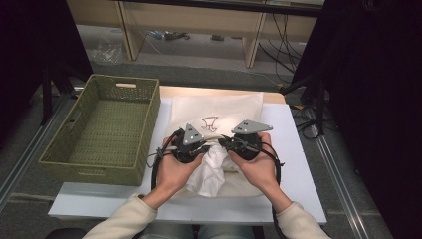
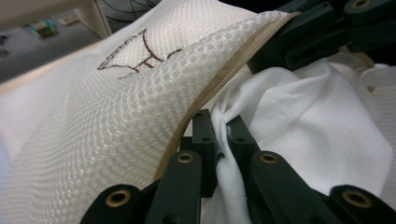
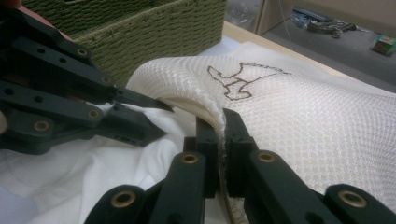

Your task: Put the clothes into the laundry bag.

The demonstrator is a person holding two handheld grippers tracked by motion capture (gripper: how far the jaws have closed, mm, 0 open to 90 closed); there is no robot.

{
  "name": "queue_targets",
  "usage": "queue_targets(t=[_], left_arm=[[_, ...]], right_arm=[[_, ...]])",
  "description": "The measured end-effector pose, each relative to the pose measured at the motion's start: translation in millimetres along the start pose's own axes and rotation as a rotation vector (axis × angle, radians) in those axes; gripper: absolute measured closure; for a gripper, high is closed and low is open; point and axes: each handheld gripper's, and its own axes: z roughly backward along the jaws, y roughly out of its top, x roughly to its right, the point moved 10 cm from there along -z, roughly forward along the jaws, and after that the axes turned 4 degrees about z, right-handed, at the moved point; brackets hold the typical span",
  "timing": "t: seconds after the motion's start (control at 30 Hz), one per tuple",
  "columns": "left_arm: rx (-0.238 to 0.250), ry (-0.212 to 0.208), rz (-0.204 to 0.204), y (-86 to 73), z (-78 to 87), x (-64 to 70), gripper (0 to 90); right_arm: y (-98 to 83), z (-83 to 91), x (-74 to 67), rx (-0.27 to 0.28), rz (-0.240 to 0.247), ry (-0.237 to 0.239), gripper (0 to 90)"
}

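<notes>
A white mesh laundry bag [image 1: 219, 107] with a brown drawing lies on the white table [image 1: 293, 149]. A white cloth [image 1: 211, 172] spills out of its near opening. My left gripper [image 1: 210, 147] is shut on a fold of the white cloth [image 2: 303, 121], right beside the bag's beige zipper edge [image 2: 224, 79]. My right gripper [image 1: 222, 143] is shut on the bag's upper rim, and the mesh [image 3: 303, 116] arches up from its jaws [image 3: 222, 121]. The two grippers face each other at the opening, tips almost touching; the left gripper [image 3: 159, 119] sits just under the lifted rim.
An empty green woven basket [image 1: 99, 169] stands at the table's left, close to the bag. Beyond the table's far edge are wooden desk legs and cables on the floor. Dark frames stand at both sides.
</notes>
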Motion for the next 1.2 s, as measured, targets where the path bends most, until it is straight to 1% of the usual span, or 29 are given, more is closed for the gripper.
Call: queue_targets(t=[0.07, 0.1, 0.13, 0.17, 0.2, 0.23, 0.3, 0.33, 0.37, 0.4, 0.47, 0.5, 0.57, 0.6, 0.63, 0.7, 0.73, 0.77, 0.83, 0.87, 0.9, 0.97, 1.0, 1.03, 1.07, 1.1, 1.13, 1.17, 1.2], left_arm=[[-0.029, -0.006, -0.002, -4.0, -5.1, -2.5, 84.3], [-0.061, -0.003, -0.010, -8.5, -10.4, -5.5, 82.9], [-0.079, -0.012, 0.009, -14.1, -16.1, -7.4, 82.3], [-0.096, 0.026, -0.020, -20.2, -22.9, -11.9, 81.7], [-0.131, 0.045, -0.047, -29.1, -29.1, -13.2, 80.4], [-0.142, 0.035, -0.045, -36.4, -35.8, -11.0, 79.7], [-0.155, 0.029, -0.058, -46.0, -44.2, -8.1, 77.3], [-0.155, 0.029, -0.035, -48.2, -46.3, -6.4, 75.5], [-0.150, 0.024, -0.028, -48.3, -46.8, -5.8, 73.2], [-0.160, 0.022, -0.046, -48.3, -44.8, -7.2, 70.1], [-0.154, 0.020, -0.048, -46.5, -40.5, -9.0, 58.7], [-0.144, 0.008, -0.033, -45.3, -37.3, -9.2, 54.5], [-0.125, -0.015, -0.024, -44.3, -30.6, -9.0, 48.1], [-0.118, -0.020, -0.015, -45.1, -26.8, -7.9, 45.6], [-0.114, -0.017, -0.021, -45.9, -22.4, -7.2, 43.5], [-0.132, -0.043, -0.034, -49.5, -13.4, -3.4, 40.3], [-0.122, -0.041, -0.019, -49.0, -10.3, -1.5, 38.4], [-0.130, -0.041, -0.033, -49.0, -5.7, -1.2, 37.2], [-0.115, -0.039, -0.033, -45.6, 0.4, 2.2, 35.5], [-0.108, -0.039, -0.035, -43.5, 3.0, 4.2, 34.2], [-0.103, -0.046, -0.027, -41.8, 5.5, 7.8, 33.4], [-0.096, -0.047, -0.048, -37.3, 11.3, 12.3, 31.9], [-0.091, -0.047, -0.034, -35.3, 13.9, 15.9, 31.5], [-0.091, -0.063, -0.031, -33.5, 16.6, 20.7, 31.4], [-0.085, -0.080, -0.038, -30.7, 19.1, 25.1, 30.7], [-0.083, -0.086, -0.051, -28.3, 21.8, 28.2, 30.2], [-0.079, -0.101, -0.049, -26.5, 23.9, 33.7, 30.2], [-0.075, -0.107, -0.056, -25.0, 25.3, 38.0, 29.9], [-0.076, -0.100, -0.077, -24.0, 26.5, 40.6, 29.0]], right_arm=[[-1.3, 0.6, -1.0, -0.011, -0.006, -0.007, 87.8], [-2.0, 0.2, -2.1, -0.014, -0.011, -0.004, 87.8], [-2.4, -0.4, -1.7, -0.016, 0.000, -0.003, 87.8], [-3.7, -1.4, -5.0, -0.025, -0.027, 0.009, 87.9], [-3.4, -3.1, -3.6, -0.018, 0.005, 0.004, 87.8], [-4.2, -4.3, -4.2, -0.022, 0.010, 0.011, 87.9], [-6.7, -5.7, -5.4, -0.033, 0.005, 0.012, 87.9], [-7.6, -6.5, -4.9, -0.036, 0.009, 0.013, 87.9], [-8.7, -7.1, -5.6, -0.041, 0.005, 0.017, 87.9], [-10.0, -7.5, -6.8, -0.047, -0.011, 0.015, 87.9], [-10.0, -8.9, -6.2, -0.043, 0.009, 0.020, 87.8], [-10.1, -8.9, -7.0, -0.045, 0.006, 0.022, 87.8], [-9.9, -9.0, -7.3, -0.045, 0.009, 0.020, 87.7], [-9.7, -9.1, -7.6, -0.045, 0.003, 0.017, 87.7], [-9.6, -9.0, -8.0, -0.046, 0.001, 0.019, 87.7], [-9.8, -8.8, -8.0, -0.047, 0.002, 0.019, 87.7], [-9.1, -8.6, -6.3, -0.043, 0.013, 0.010, 87.7], [-9.1, -8.5, -6.8, -0.044, 0.007, 0.013, 87.7], [-8.8, -8.2, -7.5, -0.043, 0.001, 0.018, 87.7], [-7.8, -8.8, -6.5, -0.031, 0.009, 0.014, 87.7], [-8.0, -8.1, -6.0, -0.035, 0.013, 0.013, 87.7], [-7.5, -8.4, -6.7, -0.027, 0.001, 0.018, 87.7], [-7.5, -8.1, -6.5, -0.029, 0.007, 0.024, 87.7], [-7.8, -7.3, -6.2, -0.035, 0.007, 0.017, 87.7], [-7.9, -7.3, -6.3, -0.035, 0.005, 0.018, 87.7], [-8.7, -6.9, -7.7, -0.042, -0.020, 0.016, 87.8], [-8.6, -7.2, -7.7, -0.040, -0.019, 0.017, 87.7], [-7.7, -8.3, -6.0, -0.030, 0.005, 0.014, 87.8], [-7.3, -8.0, -5.1, -0.028, 0.014, 0.010, 87.7]])
